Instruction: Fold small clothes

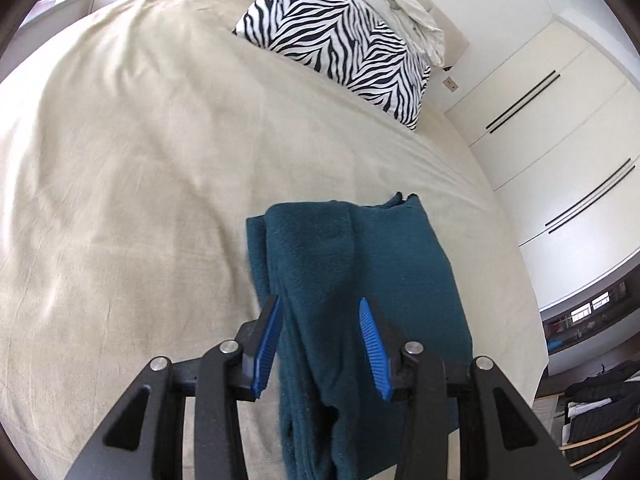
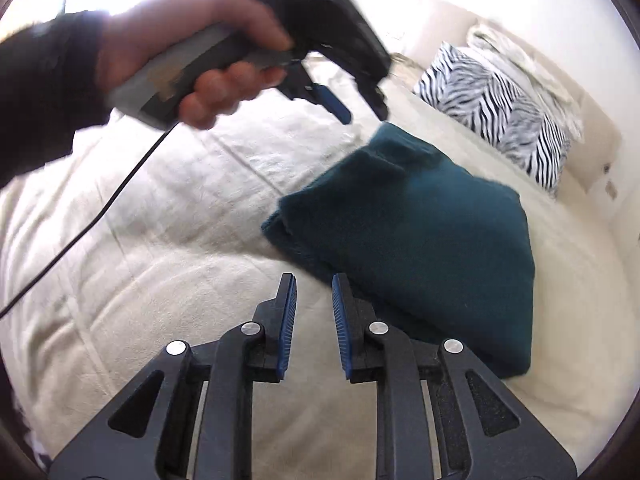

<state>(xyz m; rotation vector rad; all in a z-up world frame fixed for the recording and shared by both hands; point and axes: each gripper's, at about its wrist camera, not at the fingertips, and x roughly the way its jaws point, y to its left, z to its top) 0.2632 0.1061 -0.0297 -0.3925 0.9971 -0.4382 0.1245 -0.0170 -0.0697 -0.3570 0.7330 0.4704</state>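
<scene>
A dark teal garment [image 1: 360,280] lies folded on the beige bedspread [image 1: 140,184]. In the left wrist view my left gripper [image 1: 320,312] is open above the garment's near part, its blue pads apart with cloth showing between and below them, not pinched. In the right wrist view the same garment [image 2: 420,248] lies as a folded block. My right gripper [image 2: 314,284] is open and empty, its tips just at the garment's near left edge. The left gripper [image 2: 360,112] also shows there, held in a hand above the garment's far end, blurred.
A zebra-print pillow [image 1: 340,44] and a crumpled white cover [image 1: 400,4] lie at the head of the bed. White wardrobe doors [image 1: 560,132] stand to the right. A black cable [image 2: 92,216] trails from the left gripper across the bedspread [image 2: 160,240].
</scene>
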